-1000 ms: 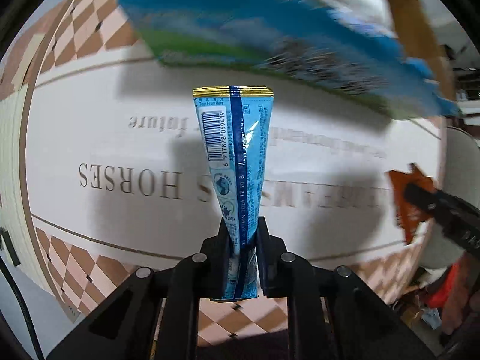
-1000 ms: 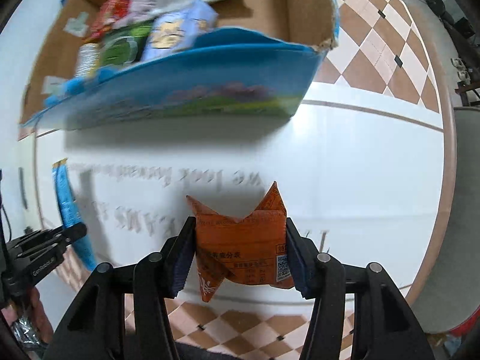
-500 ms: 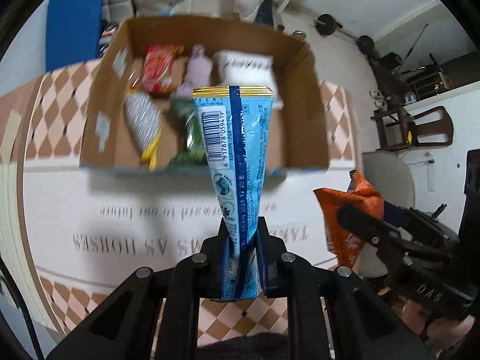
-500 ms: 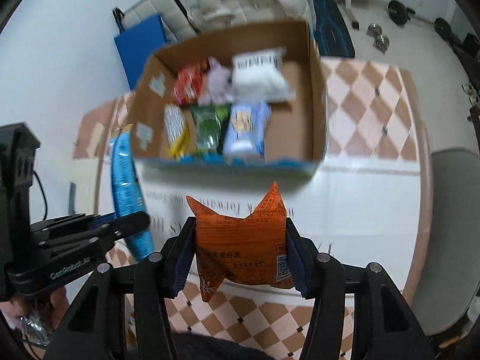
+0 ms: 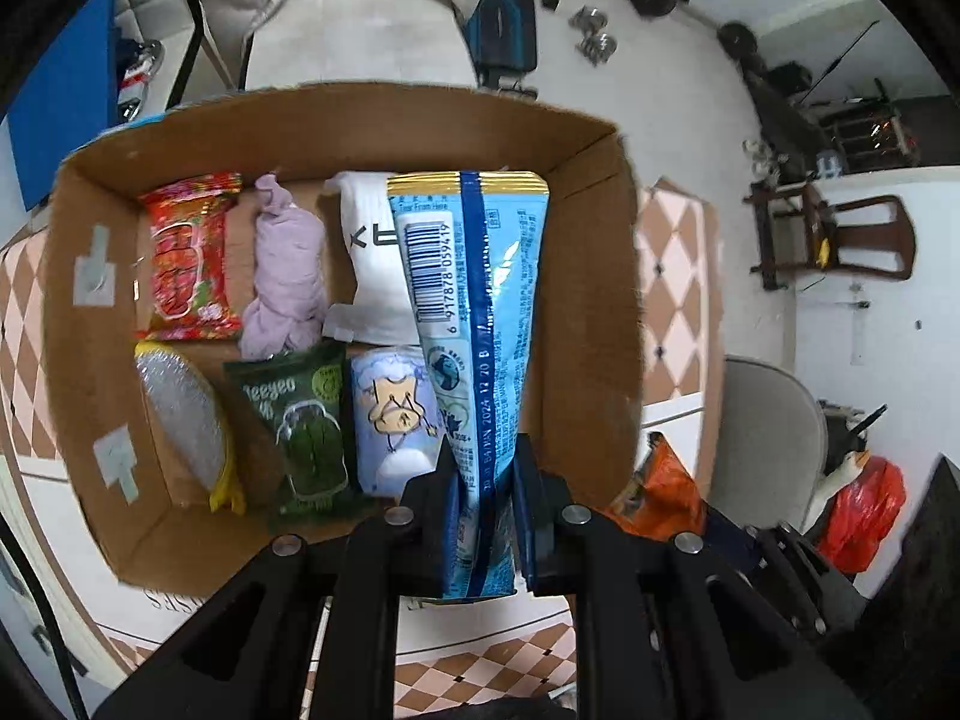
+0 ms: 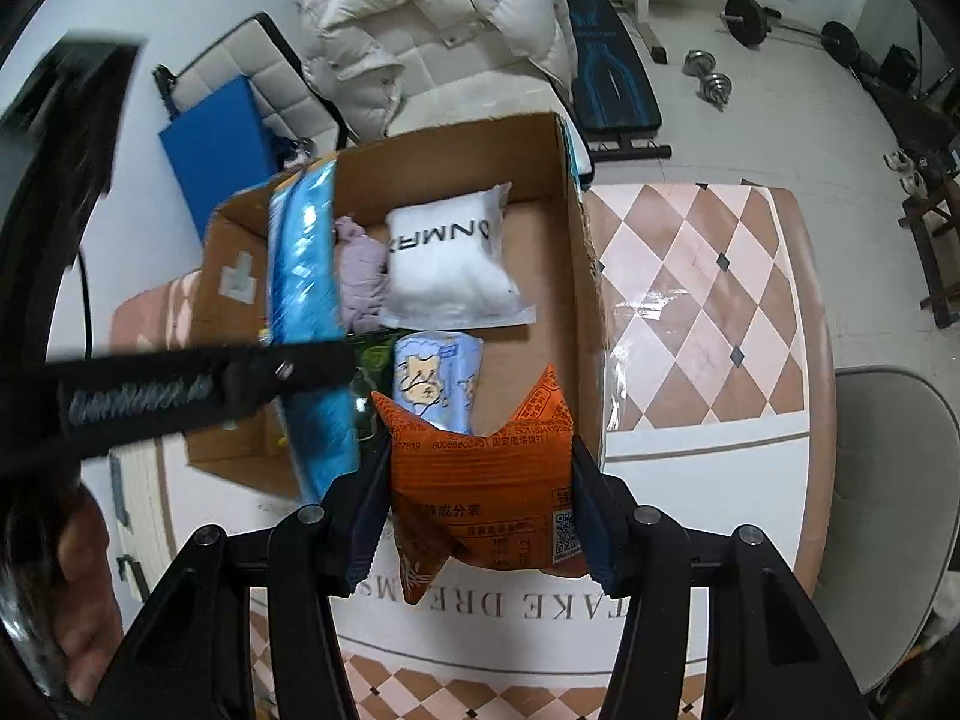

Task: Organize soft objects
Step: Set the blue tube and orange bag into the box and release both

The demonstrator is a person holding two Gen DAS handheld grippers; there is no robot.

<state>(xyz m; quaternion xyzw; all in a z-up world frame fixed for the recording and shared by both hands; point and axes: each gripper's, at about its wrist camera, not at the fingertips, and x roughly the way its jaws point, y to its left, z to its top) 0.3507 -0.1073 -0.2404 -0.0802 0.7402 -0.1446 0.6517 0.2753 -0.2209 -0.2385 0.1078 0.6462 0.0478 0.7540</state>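
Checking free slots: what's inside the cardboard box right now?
Cardboard box holds red packet, lilac cloth, white pouch, silver pack, green packet, cartoon pack. Held blue packet hides part of the floor.

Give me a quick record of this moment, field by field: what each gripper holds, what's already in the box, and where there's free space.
left gripper: shut on blue snack packet, held over the cardboard box
right gripper: shut on orange snack packet, at the box's near edge
back row: red candy bag, lilac cloth, white pouch
front row: silver-yellow packet, green packet, pale blue tissue pack
free space: bare box floor to the right of the white pouch and tissue pack
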